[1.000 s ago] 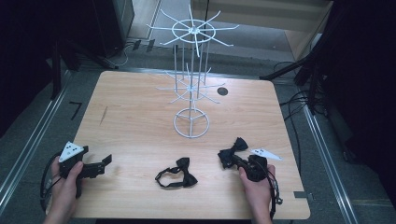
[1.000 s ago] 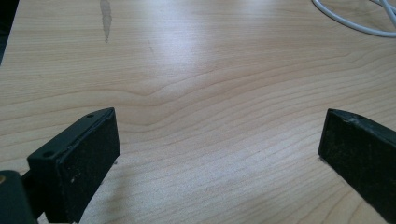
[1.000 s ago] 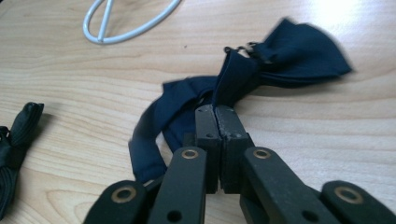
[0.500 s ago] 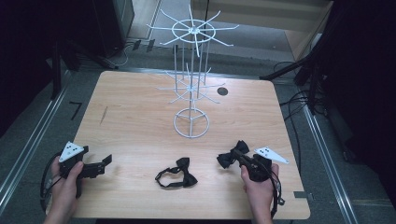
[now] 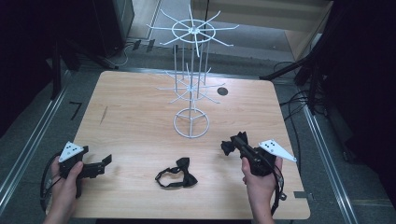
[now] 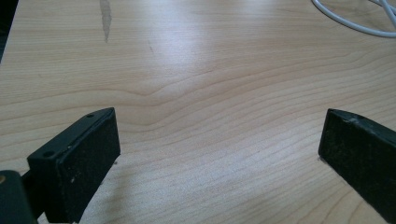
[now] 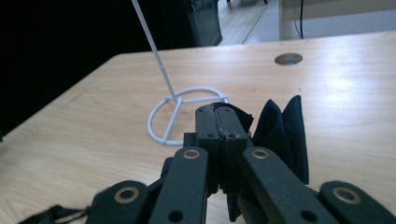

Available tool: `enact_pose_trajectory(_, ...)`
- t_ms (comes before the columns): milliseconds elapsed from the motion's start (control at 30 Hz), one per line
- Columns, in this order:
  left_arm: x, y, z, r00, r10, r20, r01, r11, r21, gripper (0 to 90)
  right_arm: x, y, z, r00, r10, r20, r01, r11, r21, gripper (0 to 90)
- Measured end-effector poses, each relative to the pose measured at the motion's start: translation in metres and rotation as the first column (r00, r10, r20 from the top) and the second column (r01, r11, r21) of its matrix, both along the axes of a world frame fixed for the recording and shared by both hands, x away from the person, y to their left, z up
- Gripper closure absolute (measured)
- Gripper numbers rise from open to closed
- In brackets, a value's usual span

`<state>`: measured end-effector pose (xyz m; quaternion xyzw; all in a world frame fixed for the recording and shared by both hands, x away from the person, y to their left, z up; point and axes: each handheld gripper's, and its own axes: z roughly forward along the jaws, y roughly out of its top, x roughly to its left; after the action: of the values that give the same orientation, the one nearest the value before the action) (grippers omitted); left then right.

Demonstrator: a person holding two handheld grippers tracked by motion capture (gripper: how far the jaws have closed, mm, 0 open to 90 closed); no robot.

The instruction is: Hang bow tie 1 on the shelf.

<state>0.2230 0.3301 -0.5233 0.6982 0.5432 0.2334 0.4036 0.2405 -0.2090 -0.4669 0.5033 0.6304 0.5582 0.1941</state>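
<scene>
My right gripper (image 5: 232, 145) sits near the table's right front, its jaws pressed tight together on a dark bow tie (image 5: 228, 146). In the right gripper view the jaws meet with no gap, and the navy folds of that tie (image 7: 280, 135) bulge out just to the right of them. The tie hangs at the jaw tips, a little in front of the white wire stand (image 5: 191, 84), whose round base ring (image 7: 180, 114) lies on the wood just beyond the jaws. I cannot tell whether the tie is lifted clear of the table (image 5: 135, 107) or brushing it.

A second bow tie (image 5: 176, 173), black with its strap looped out to the left, lies flat on the table between my two hands, near the front edge (it is touched by neither gripper).

My left gripper (image 5: 100, 164) rests low at the table's left front, held by the left hand (image 5: 65, 179). In the left gripper view its jaws stand wide apart, with bare wood grain between them; the left pad (image 6: 79, 163) and the right one are near the frame's two sides.

A small dark round hole (image 5: 222, 91) marks the table behind the stand, toward the right.
</scene>
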Motion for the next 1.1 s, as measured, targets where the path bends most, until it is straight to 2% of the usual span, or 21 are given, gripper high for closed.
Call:
enact_pose_trajectory(367,0.000,0.001,0.000,1.0000,-0.002,-0.001,0.002,1.0000,-0.002,0.0,0.011,0.004,0.021,0.9986,-0.002,0.052,0.000,0.999,0.041,90.0)
enact_pose_trajectory(633,0.000,0.001,0.000,1.0000,0.000,0.000,0.000,1.0000,-0.001,0.0,0.018,0.009,0.040,0.9956,0.005,0.093,-0.009,0.999,0.041,90.0)
enact_pose_trajectory(1100,0.000,0.000,0.000,1.0000,-0.001,0.003,0.001,1.0000,0.003,0.0,0.034,0.022,0.056,0.9931,-0.001,0.117,-0.004,0.999,0.047,90.0)
